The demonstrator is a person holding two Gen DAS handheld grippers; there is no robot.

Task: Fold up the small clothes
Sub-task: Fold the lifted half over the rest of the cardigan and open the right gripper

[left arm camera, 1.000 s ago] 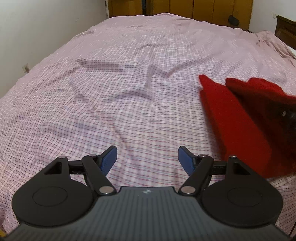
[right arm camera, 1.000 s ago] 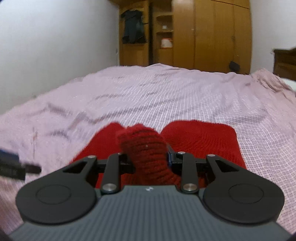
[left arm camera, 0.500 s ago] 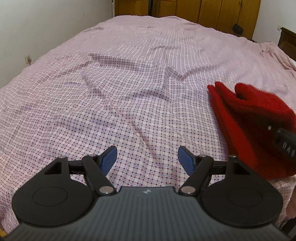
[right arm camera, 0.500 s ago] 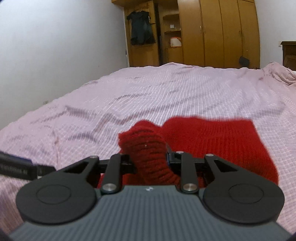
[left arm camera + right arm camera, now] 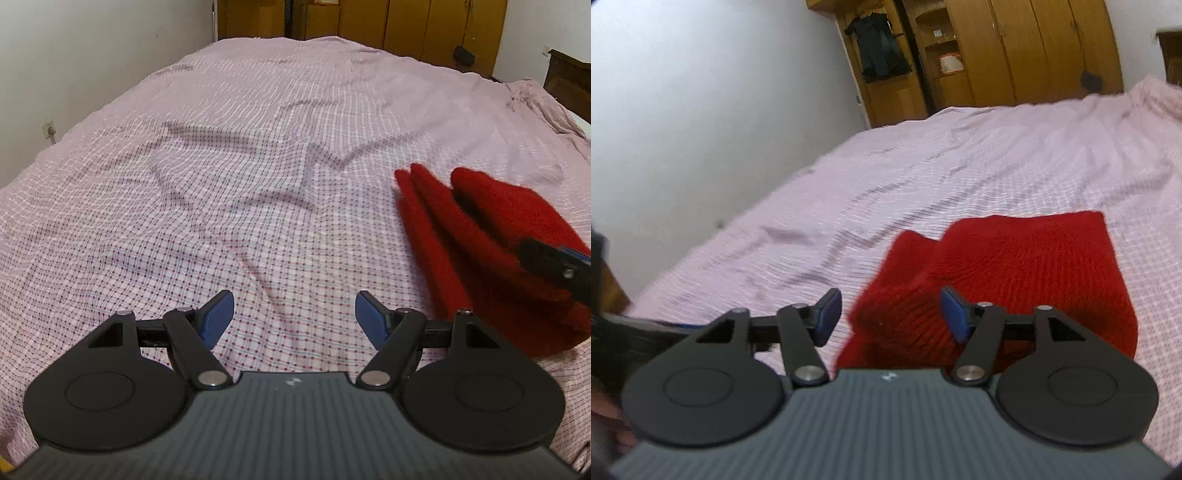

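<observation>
Red knit garment [image 5: 1015,280] lies folded on the checked bedspread [image 5: 923,177], just let go.
Right gripper [image 5: 890,314] has just been opening, its pads clear of the fabric (fold looks placed); left gripper [image 5: 295,317] hangs wide and empty beside it.

A wide bed [image 5: 258,166] is lying under a wrinkled pink checked sheet [image 5: 960,155]. A white wall [image 5: 701,110] is running along its left side, and wooden wardrobes [image 5: 1034,48] are standing beyond its far end, with dark clothes [image 5: 879,48] hanging there.
</observation>
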